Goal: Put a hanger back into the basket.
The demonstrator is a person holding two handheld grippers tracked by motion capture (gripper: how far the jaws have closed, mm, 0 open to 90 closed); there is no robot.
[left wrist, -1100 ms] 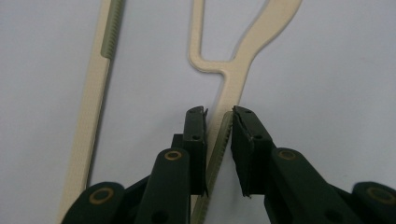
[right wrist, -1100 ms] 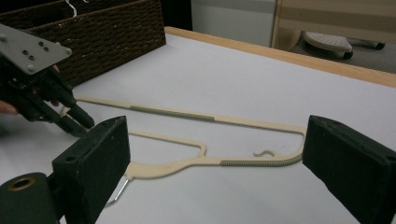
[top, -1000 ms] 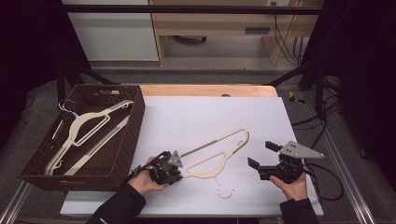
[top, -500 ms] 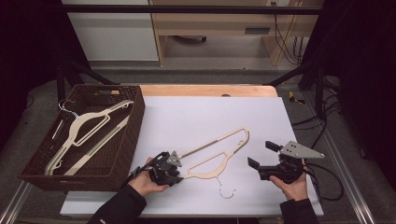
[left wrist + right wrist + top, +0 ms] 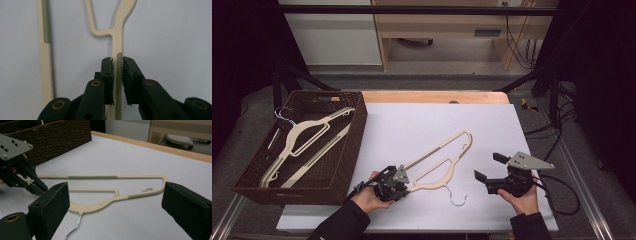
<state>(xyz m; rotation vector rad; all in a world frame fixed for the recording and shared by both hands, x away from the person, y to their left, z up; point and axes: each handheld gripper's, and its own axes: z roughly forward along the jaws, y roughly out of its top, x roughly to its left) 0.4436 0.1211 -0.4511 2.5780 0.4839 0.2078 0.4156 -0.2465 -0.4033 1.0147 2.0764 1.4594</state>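
A cream plastic hanger (image 5: 439, 160) with a metal hook (image 5: 458, 200) lies flat on the white sheet (image 5: 412, 120). My left gripper (image 5: 404, 181) lies low at the hanger's near-left end. In the left gripper view its jaws have just been closing, and both pads press on the ribbed arm of the hanger (image 5: 117, 37) held between them (image 5: 117, 62). My right gripper (image 5: 486, 166) stands open to the right of the hook, apart from the hanger. From the right gripper view the wide jaws (image 5: 119, 202) frame the hanger (image 5: 100, 206) with nothing between them, and the left gripper (image 5: 37, 187) shows at the hanger's far end.
A dark wicker basket (image 5: 357, 130) stands at the left edge of the sheet, holding two more cream hangers (image 5: 304, 135). A wooden table edge (image 5: 432, 96) runs along the back. Cables trail from the right gripper at the right.
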